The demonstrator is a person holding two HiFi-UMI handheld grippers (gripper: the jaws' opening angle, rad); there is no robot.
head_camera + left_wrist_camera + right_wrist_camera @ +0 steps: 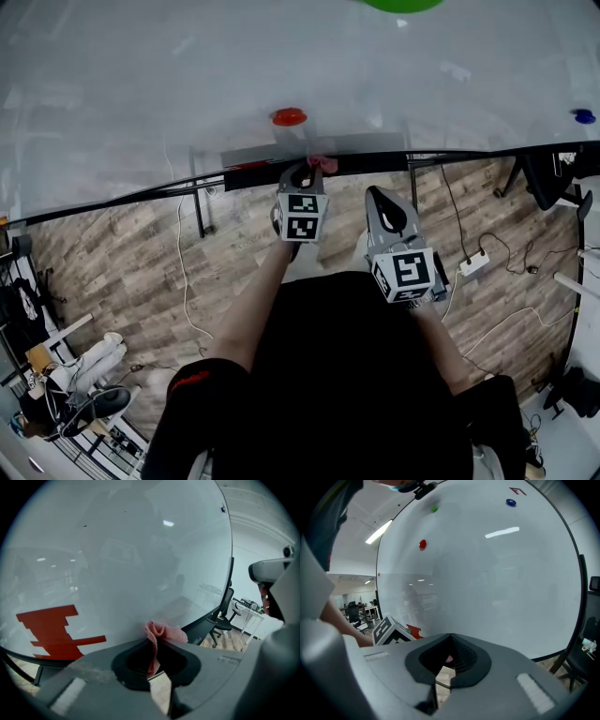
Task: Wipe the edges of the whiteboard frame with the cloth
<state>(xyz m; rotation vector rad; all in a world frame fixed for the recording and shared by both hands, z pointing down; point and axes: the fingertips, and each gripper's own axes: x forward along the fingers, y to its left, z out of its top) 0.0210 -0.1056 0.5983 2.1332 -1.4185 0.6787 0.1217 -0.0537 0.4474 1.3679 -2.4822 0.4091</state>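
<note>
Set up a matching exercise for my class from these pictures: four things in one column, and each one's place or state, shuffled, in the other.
Things
1. cloth
2. red magnet
3. blue magnet
4. right gripper

Places or states
A. on the whiteboard, far to the right of both grippers
B. pinched in the jaws of the left gripper
C. jaws together, holding nothing
D. on the whiteboard, close to the left gripper

Pairs: 1-B, 2-D, 3-A, 4-C
</note>
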